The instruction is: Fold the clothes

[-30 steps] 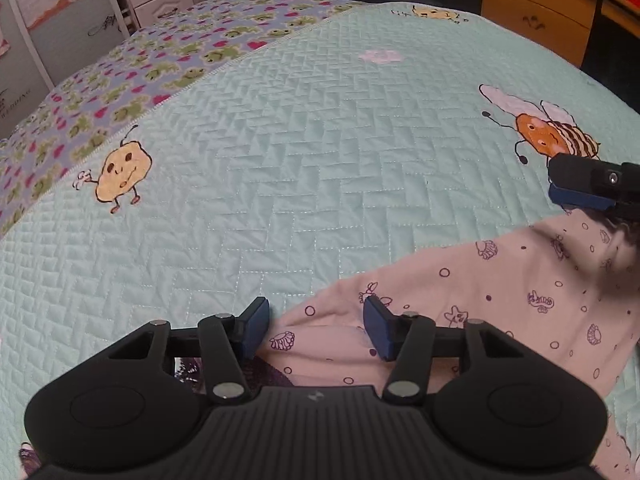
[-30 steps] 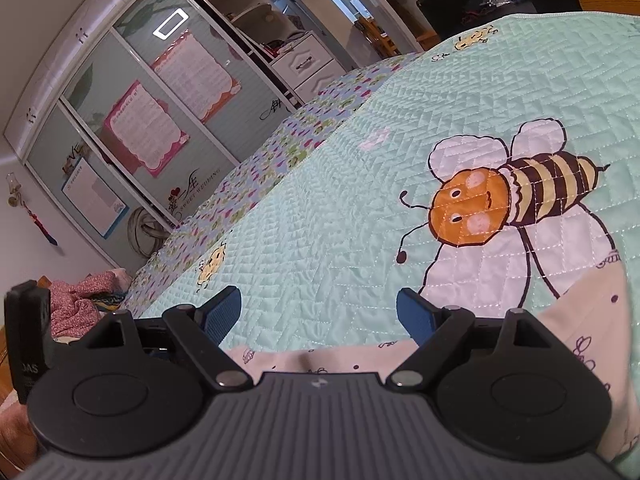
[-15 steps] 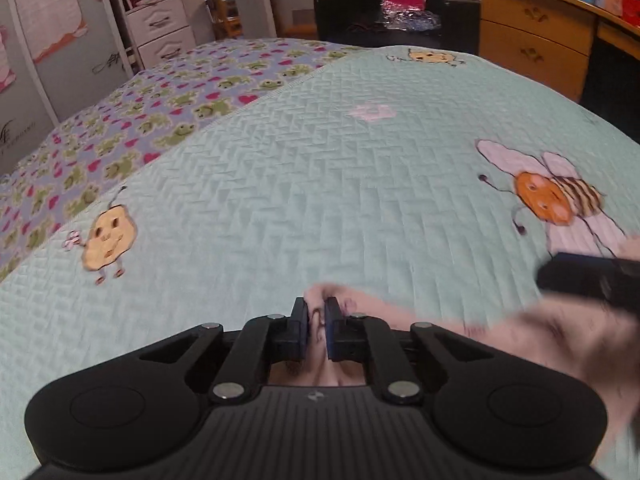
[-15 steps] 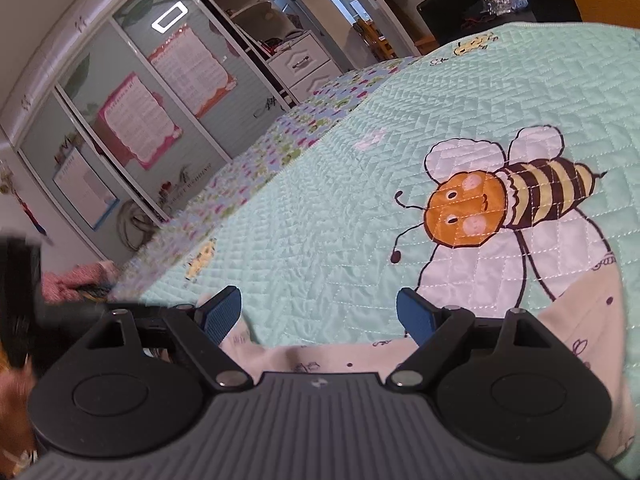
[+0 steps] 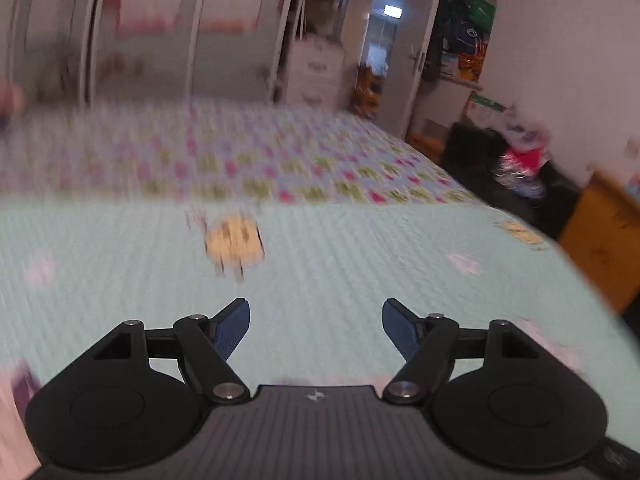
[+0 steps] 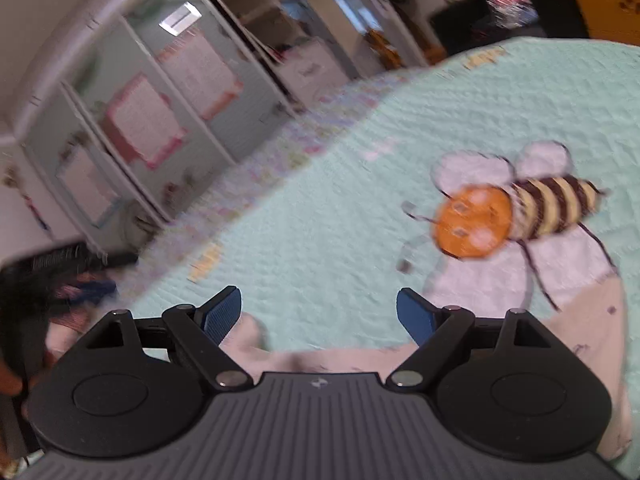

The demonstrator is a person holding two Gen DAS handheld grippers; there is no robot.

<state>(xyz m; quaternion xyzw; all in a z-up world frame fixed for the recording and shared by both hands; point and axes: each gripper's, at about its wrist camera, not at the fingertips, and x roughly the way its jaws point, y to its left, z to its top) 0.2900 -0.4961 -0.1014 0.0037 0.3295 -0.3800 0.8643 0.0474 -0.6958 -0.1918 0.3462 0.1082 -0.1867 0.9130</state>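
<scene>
The pink garment (image 6: 592, 344) lies flat on the green quilt (image 6: 360, 208), just under the right gripper (image 6: 319, 312) – its visible edge runs crosswise beneath the fingers, rising on the right toward the bee picture (image 6: 516, 208). That gripper tilts slightly down, jaws spread, nothing pinched. The left gripper (image 5: 316, 330) points down over bare quilt – jaws opening, nothing between them; its view is blurred.

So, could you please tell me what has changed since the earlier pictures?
The left tongs pinched the pink garment, then let go; they are opening, empty, and have swung up toward the wardrobe. The right tongs stay open over the garment's edge on the bee quilt.
</scene>
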